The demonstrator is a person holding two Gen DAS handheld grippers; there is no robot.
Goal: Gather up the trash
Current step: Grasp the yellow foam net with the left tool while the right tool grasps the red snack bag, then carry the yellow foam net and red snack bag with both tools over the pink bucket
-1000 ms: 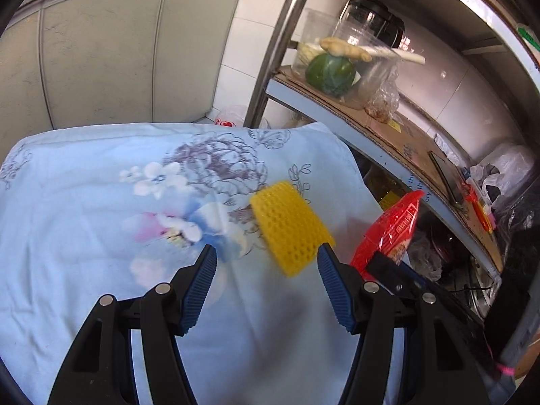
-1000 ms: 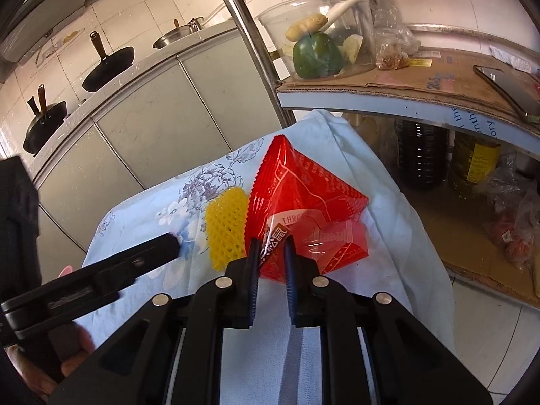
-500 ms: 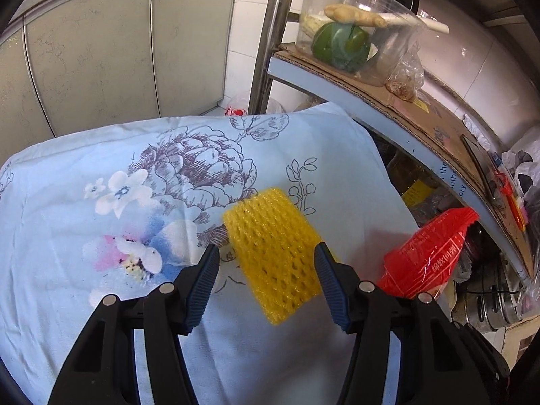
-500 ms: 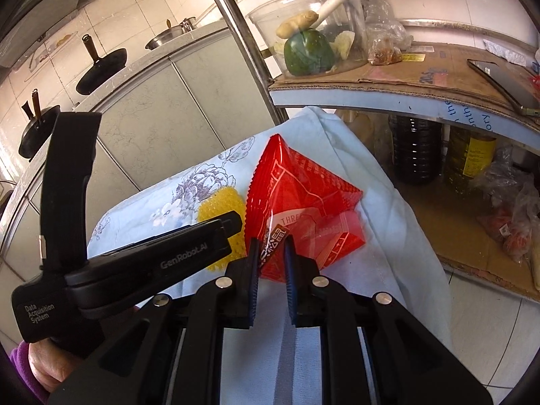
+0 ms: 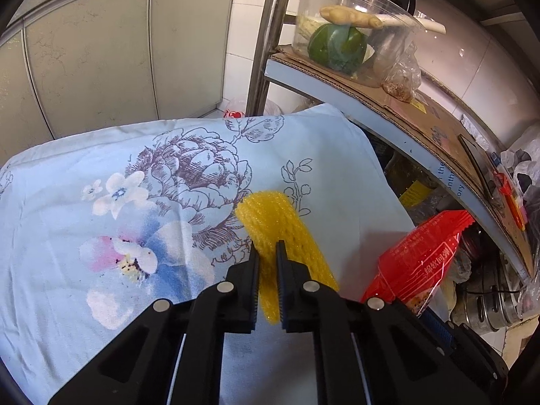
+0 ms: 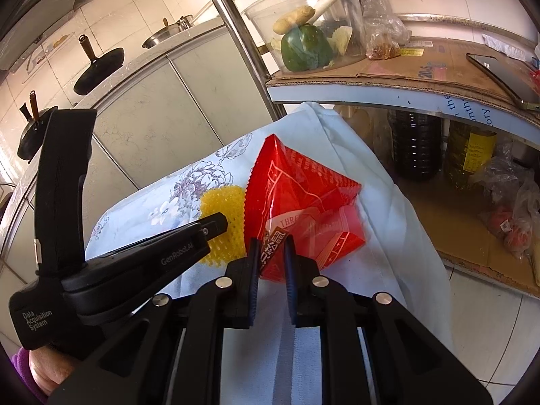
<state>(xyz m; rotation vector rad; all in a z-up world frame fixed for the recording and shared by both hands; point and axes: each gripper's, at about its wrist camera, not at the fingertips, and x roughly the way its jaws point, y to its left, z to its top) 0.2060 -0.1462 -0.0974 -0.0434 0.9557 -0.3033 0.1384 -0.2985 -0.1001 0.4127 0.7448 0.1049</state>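
Black left gripper [image 5: 267, 253], low centre, pinches the yellow foam net [image 5: 281, 226] lying on the floral cloth [image 5: 101, 175]. Right gripper [image 6: 271, 246] is clamped on the red snack wrapper [image 6: 303, 199], mid-frame. Beyond, upper right, a cardboard-lined shelf [image 5: 388, 101].

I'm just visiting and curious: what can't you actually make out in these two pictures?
- Left view: the yellow foam net's near end, hidden by the left gripper.
- Right view: the red wrapper's bottom edge, behind the right gripper.
- Both views: what lies under the flowered cloth.
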